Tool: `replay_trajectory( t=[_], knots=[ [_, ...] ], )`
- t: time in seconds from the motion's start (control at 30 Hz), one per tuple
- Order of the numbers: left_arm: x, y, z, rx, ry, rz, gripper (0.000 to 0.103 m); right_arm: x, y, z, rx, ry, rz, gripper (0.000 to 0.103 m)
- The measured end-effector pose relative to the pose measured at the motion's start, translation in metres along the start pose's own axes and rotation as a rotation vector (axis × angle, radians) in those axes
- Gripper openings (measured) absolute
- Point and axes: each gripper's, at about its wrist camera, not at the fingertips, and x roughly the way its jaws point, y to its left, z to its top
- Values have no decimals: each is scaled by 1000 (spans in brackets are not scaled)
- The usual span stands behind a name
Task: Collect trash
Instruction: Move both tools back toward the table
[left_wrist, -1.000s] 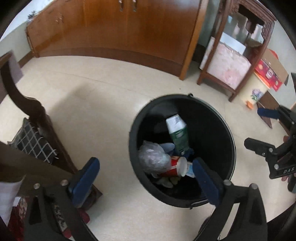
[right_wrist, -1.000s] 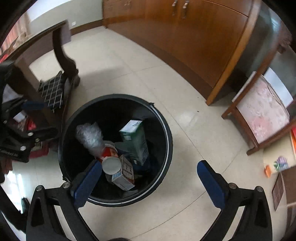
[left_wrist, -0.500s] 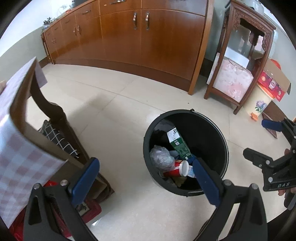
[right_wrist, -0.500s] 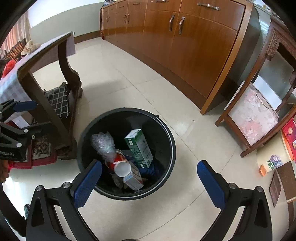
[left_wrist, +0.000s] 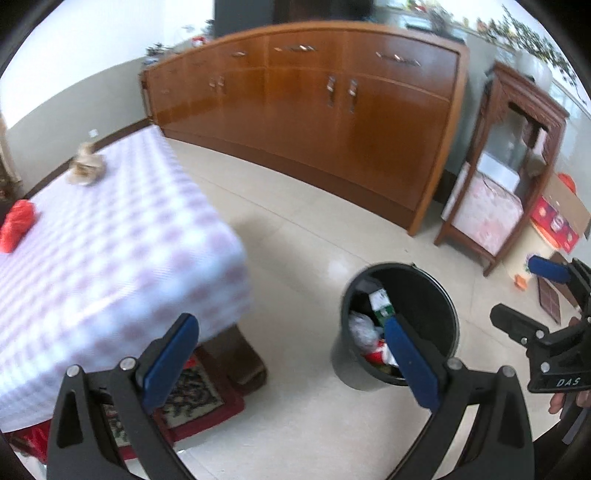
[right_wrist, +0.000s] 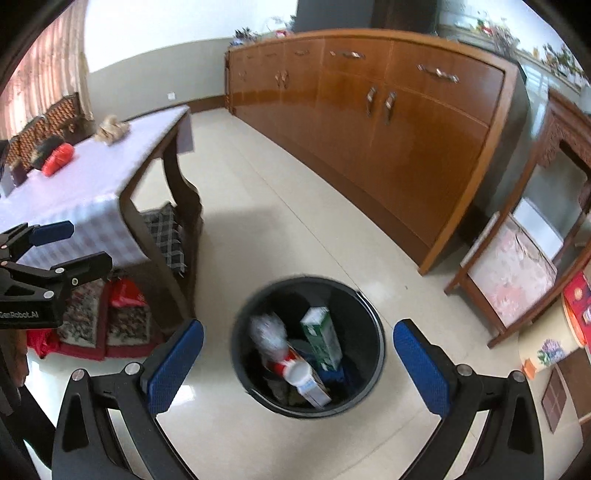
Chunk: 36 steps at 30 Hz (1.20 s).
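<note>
Left wrist view: left gripper (left_wrist: 291, 354) had jaws wide apart, nothing between them, above the tiled floor (left_wrist: 295, 236). Black trash bin (left_wrist: 439, 306) stood on the floor right of the checkered-cloth table (left_wrist: 110, 240), partly behind the right blue pad. On the table: red crumpled item (left_wrist: 16, 224) and beige wad (left_wrist: 85, 170). Right gripper (left_wrist: 517, 295) showed at the frame's right edge, also spread.

Right wrist view: right gripper (right_wrist: 297, 365) was spread wide and empty, with the bin (right_wrist: 373, 332) between its pads. Inside: green carton (right_wrist: 321, 338), red cup (right_wrist: 291, 365), clear plastic wad (right_wrist: 267, 332). Sideboard (right_wrist: 388, 129) behind.
</note>
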Motion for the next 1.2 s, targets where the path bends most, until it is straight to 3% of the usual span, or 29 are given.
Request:
replay_trajectory(
  t=[0.4, 0.83, 1.13, 1.2],
  knots=[
    [-56, 91, 7, -110, -123, 153, 101, -24, 97, 57, -106, -116, 109, 103],
    [-81, 199, -5, -271, -174, 308, 101, -11, 207, 111, -230, -198, 258, 103],
    [-83, 255, 1, -296, -186, 414, 101, 29, 257, 149, -242, -124, 295, 103],
    [-77, 269, 5, -317, -168, 400, 101, 39, 267, 160, -246, -111, 307, 103]
  ],
)
